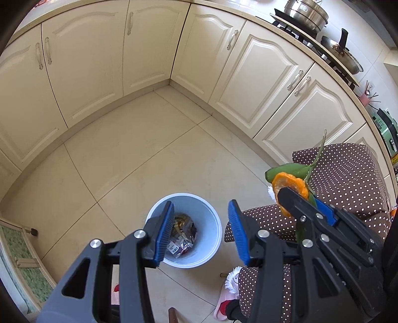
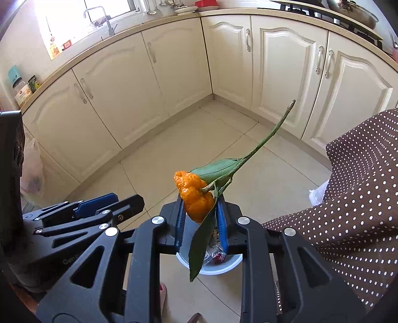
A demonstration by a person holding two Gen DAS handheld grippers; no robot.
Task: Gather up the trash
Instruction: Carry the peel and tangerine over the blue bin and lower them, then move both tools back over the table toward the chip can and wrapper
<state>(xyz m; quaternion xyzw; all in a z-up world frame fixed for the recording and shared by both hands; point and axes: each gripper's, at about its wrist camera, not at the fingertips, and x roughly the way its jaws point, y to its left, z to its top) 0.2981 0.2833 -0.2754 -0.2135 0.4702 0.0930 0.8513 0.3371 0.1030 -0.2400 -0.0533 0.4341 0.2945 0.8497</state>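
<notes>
My right gripper (image 2: 200, 218) is shut on an orange peel (image 2: 195, 196) that still carries a long green stem and leaves (image 2: 216, 170); one leaf hangs down below the pads. Directly under it on the floor stands a pale round trash bin (image 2: 220, 270) holding wrappers. In the left wrist view the bin (image 1: 211, 216) lies under my left gripper (image 1: 201, 231), which is open with nothing between its blue pads. The right gripper (image 1: 303, 201) with the peel (image 1: 289, 185) is beside it on the right. The left gripper (image 2: 117, 201) also appears at the left of the right wrist view.
Cream cabinets (image 1: 99, 62) wrap around the tiled floor corner. A brown polka-dot cloth (image 1: 348, 174) covers furniture at the right, close to the bin. Pink slippers (image 1: 223, 305) lie on the floor below the grippers. Pots (image 1: 306, 12) sit on the stove. A plastic bag (image 2: 32, 171) hangs at the left.
</notes>
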